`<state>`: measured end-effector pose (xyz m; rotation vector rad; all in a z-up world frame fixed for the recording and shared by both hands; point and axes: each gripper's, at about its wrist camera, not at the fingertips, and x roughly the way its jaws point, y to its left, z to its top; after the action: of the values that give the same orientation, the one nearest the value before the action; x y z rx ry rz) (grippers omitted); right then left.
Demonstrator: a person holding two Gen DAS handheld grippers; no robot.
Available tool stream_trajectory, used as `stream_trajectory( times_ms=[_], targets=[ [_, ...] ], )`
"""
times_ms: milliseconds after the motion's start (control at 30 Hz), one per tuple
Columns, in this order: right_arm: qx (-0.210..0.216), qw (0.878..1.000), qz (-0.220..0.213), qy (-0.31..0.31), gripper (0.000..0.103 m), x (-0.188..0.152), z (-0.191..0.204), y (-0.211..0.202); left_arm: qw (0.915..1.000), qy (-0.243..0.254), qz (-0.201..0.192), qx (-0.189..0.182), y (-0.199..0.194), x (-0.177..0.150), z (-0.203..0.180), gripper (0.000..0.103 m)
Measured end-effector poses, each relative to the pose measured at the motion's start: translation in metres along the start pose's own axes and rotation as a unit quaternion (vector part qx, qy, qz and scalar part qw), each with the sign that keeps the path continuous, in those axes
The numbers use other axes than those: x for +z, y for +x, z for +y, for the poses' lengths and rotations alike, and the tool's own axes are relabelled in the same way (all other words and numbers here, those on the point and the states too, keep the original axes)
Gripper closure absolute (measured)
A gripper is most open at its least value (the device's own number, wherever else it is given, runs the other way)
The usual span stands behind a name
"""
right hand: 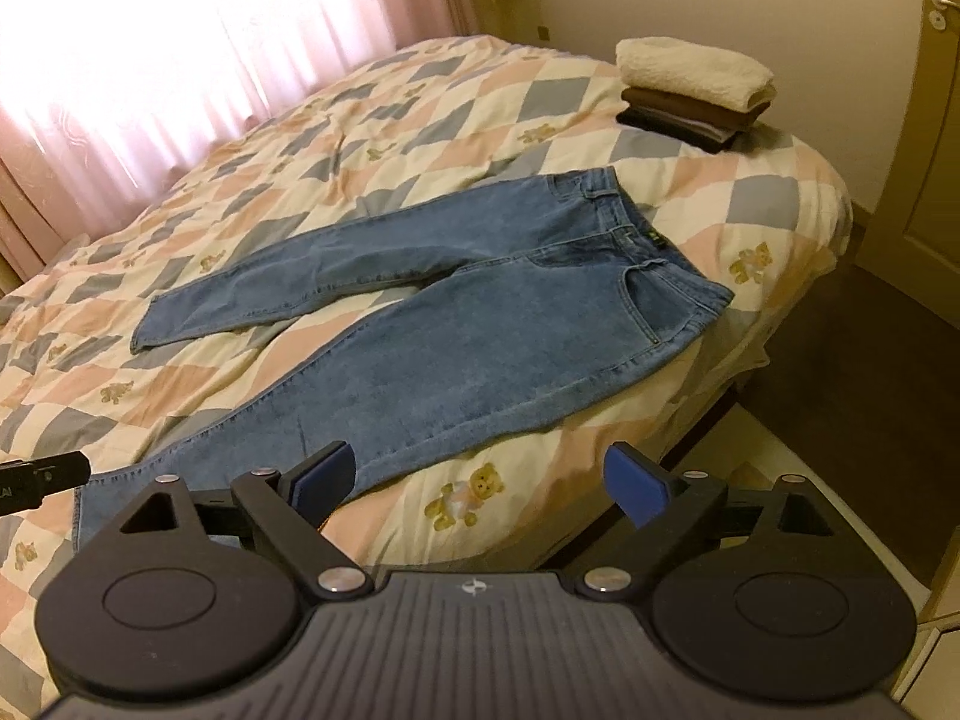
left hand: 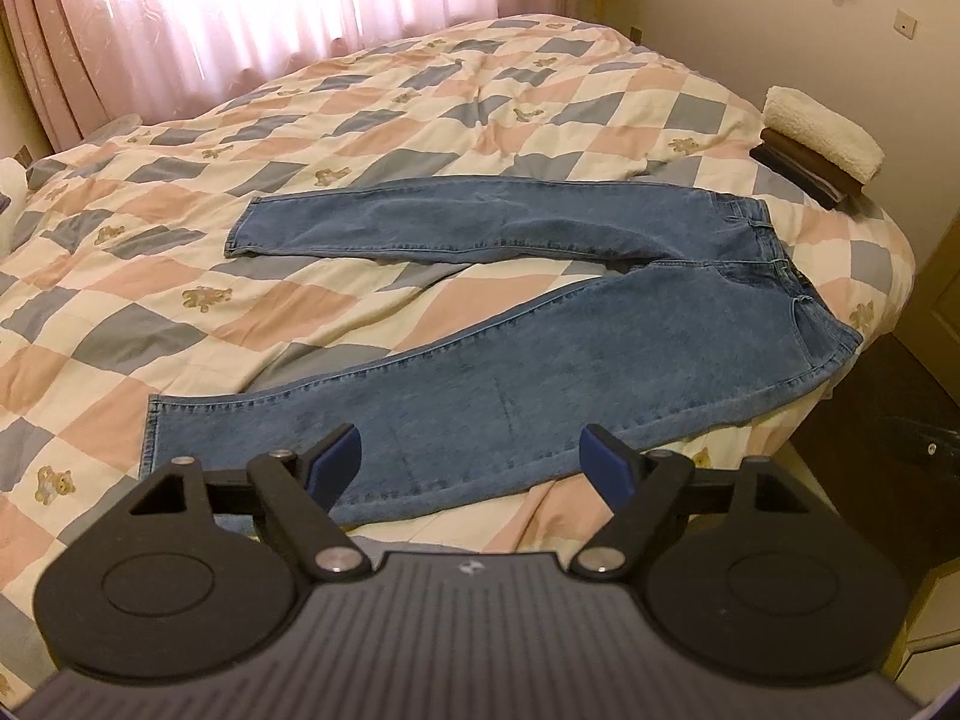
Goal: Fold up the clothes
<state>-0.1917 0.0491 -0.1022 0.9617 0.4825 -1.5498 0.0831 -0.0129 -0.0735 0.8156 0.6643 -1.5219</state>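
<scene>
- Jeans [left hand: 540, 324] lie flat on checked bear-print quilt [left hand: 300, 138], legs splayed in a V, waistband [right hand: 624, 222] toward bed's right edge, cuffs to the left. Unfolded as they lie.
- Left gripper [left hand: 474, 459]: jaws wide apart, holding nothing, hovering over near leg just short of its cuff [left hand: 156, 432].
- Right gripper [right hand: 480, 474]: jaws also spread, empty, above near leg's lower edge + quilt at bed edge.
- Folded stack [right hand: 696, 90] (cream fleece on top, brown + dark items under) sits near far right corner, well apart from jeans.
- Judgement: next likely a lengthwise fold, one leg onto the other. Do it well: pinch near cuff w/ left, near waistband corner w/ right, lift together, keep denim taut, line up seams + hems before release.
- Risk: near leg lies close to bed edge; thick denim may slip if only one layer is caught.
</scene>
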Motion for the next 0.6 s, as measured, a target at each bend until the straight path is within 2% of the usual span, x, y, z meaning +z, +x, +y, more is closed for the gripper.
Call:
stream_trajectory(
  times_ms=[367,467,600],
  targets=[
    [-0.003,1.0,0.01,0.01,0.009,-0.007,0.001,-0.007,0.9998,-0.013,0.01,0.006,-0.008,-0.012,0.018,0.022],
    [-0.006,1.0,0.021,0.001,0.008,0.0,0.001,0.007,0.9996,-0.025,0.006,-0.008,-0.008,-0.013,0.026,0.022],
    [-0.01,0.999,0.038,-0.012,0.008,0.009,0.001,0.03,0.9985,-0.053,0.015,-0.006,0.003,-0.017,0.043,0.022]
  ],
)
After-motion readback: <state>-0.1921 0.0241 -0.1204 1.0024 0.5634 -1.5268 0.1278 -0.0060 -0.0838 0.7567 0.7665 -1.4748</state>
